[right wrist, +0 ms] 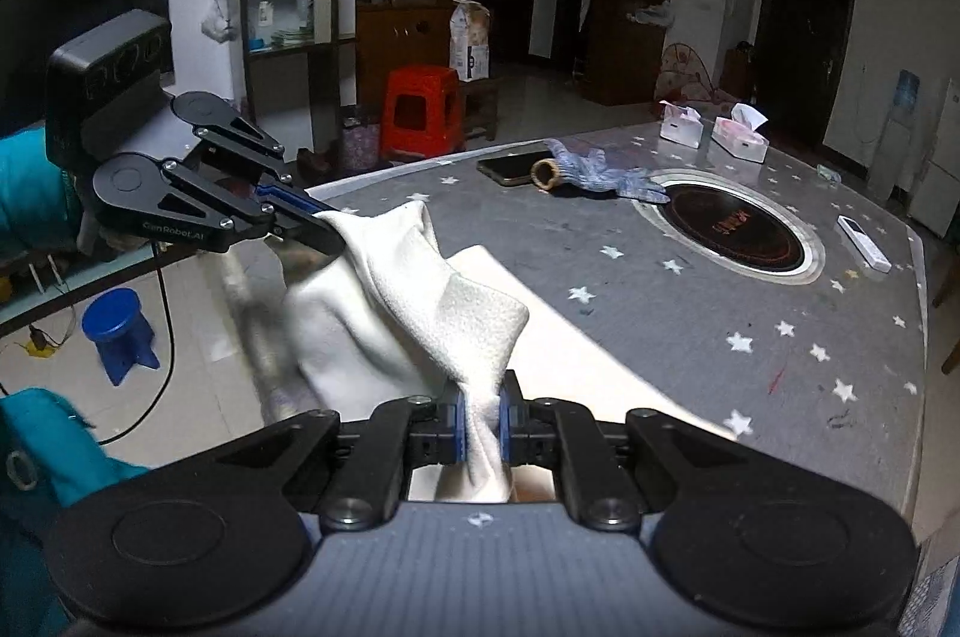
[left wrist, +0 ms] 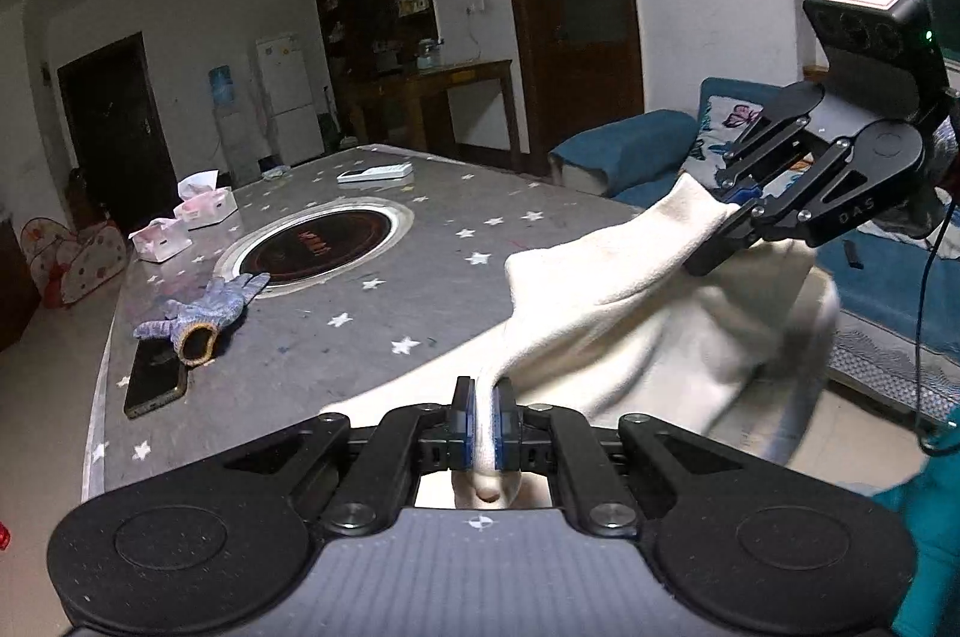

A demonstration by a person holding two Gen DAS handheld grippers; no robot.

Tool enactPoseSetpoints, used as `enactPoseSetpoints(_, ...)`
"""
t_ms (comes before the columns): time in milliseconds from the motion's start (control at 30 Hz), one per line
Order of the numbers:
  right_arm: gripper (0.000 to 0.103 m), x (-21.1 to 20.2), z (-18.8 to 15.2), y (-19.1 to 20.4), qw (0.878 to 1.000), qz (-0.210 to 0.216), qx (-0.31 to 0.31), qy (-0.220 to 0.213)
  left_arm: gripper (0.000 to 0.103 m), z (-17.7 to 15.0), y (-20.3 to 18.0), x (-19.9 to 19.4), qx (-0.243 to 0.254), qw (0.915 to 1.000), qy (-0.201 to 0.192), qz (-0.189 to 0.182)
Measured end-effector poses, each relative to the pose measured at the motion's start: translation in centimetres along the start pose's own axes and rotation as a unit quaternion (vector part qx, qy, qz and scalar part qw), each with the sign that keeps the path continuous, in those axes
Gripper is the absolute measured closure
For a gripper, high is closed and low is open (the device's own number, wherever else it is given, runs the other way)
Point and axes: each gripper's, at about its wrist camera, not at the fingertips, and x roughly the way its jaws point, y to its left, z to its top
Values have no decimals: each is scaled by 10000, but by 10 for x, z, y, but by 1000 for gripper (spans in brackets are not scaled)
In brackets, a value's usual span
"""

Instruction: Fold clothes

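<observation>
Two handheld grippers are lifting a cream fleece garment (left wrist: 630,331) above the near edge of a star-patterned grey table (left wrist: 372,313), each pinching a bunched corner. The left gripper (left wrist: 485,418) is clamped nearly closed on a thick fold of fabric between its blue pads (left wrist: 506,421); the right gripper (right wrist: 480,424) is gripping another corner just as tightly. The cloth is hanging slack and twisted between them, partly draped over the table edge and partly dangling toward the floor. To set up a clean fold, the grippers are probably best drawn apart until the held edge runs taut, then carried forward so the garment lands flat on the table, well short of the knitted work glove (left wrist: 201,316), the smartphone (left wrist: 155,378) and the built-in induction hob (left wrist: 318,244). Uneven height risks creasing.
</observation>
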Motion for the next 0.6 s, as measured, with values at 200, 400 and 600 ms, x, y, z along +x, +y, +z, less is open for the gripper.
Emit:
enactPoseSetpoints(200,94,39,14,-40,9998,-20,147,158,97,12,30,50,-103,9995,302,70)
enactPoseSetpoints(400,94,88,16,-76,9983,-218,388,379,97,13,57,105,-431,9972,561,247)
enactPoseSetpoints(600,85,127,2,-102,9915,-553,1110,381,91,8,69,150,-738,9929,745,560)
